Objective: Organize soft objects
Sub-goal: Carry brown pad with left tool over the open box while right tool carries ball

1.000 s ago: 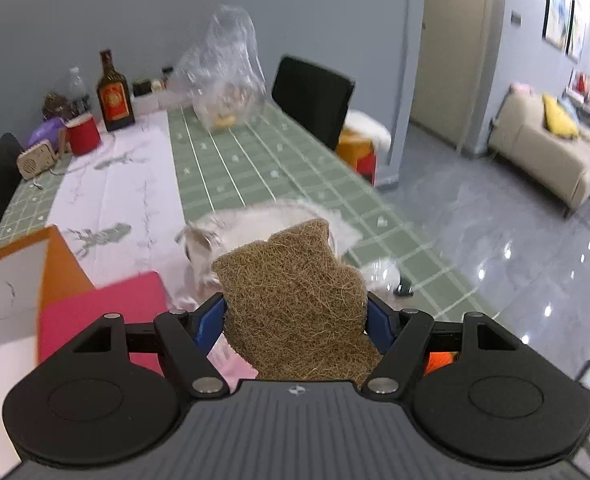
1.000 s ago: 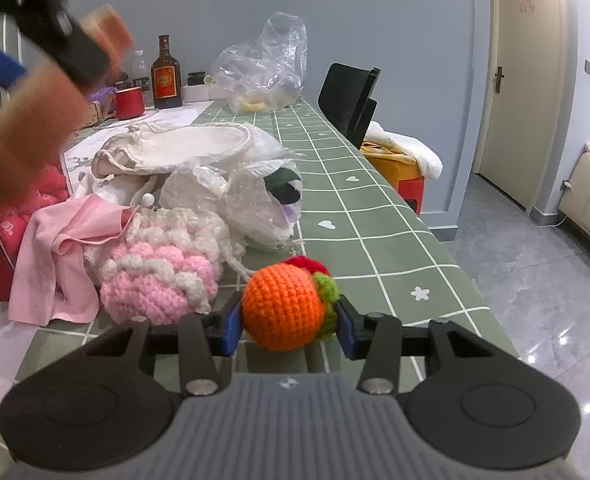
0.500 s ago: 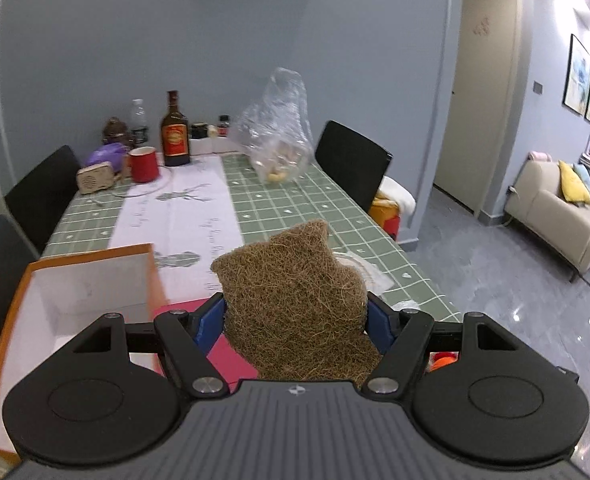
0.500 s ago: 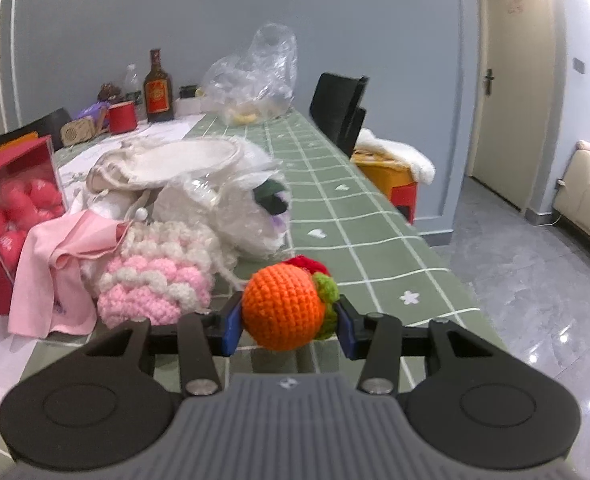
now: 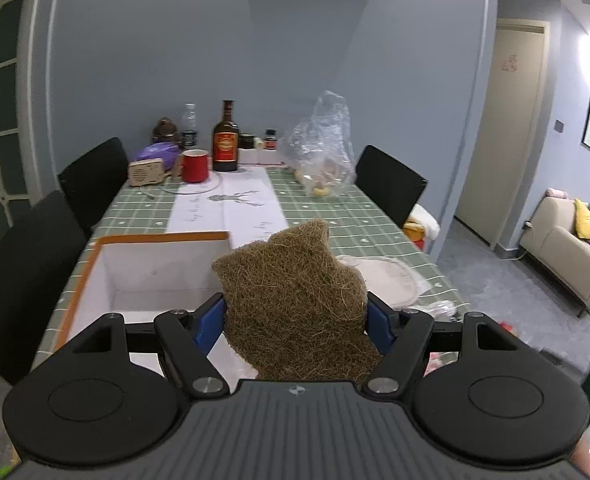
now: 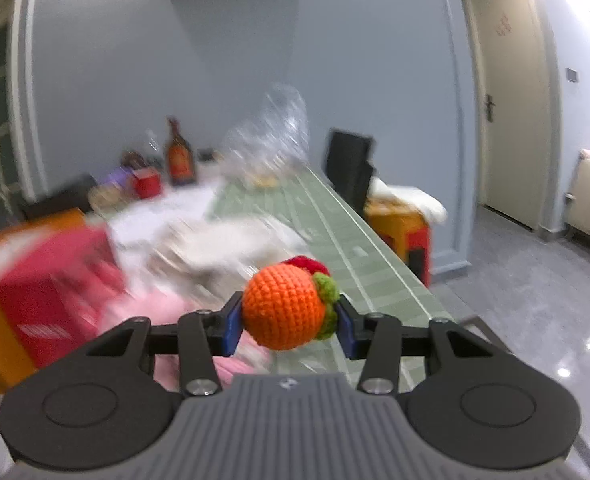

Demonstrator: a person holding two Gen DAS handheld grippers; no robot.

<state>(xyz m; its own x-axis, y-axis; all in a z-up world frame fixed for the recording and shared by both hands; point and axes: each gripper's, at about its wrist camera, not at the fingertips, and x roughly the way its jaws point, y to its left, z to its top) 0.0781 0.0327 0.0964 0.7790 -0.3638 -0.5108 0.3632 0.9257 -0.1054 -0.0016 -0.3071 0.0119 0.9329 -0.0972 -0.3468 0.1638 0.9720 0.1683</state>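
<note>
1. The left gripper (image 5: pixel 295 314) pinches one flat brown coarse-fibre pad (image 5: pixel 295 300) between its blue fingers (image 5: pixel 209 320), held in the air beside the open orange-rimmed white box (image 5: pixel 155 268) on the worktop (image 5: pixel 335 208).
2. The pad looks light, springy and rough; an edge grip across its width should hold.
3. The right gripper (image 6: pixel 289 322) squeezes one orange crocheted ball with green and red trim (image 6: pixel 283 310) above the worktop edge.
4. The ball looks light and compressible; grip across its middle.
5. Count: one pad, one ball, one box; the blurred right view hides the rest.
</note>
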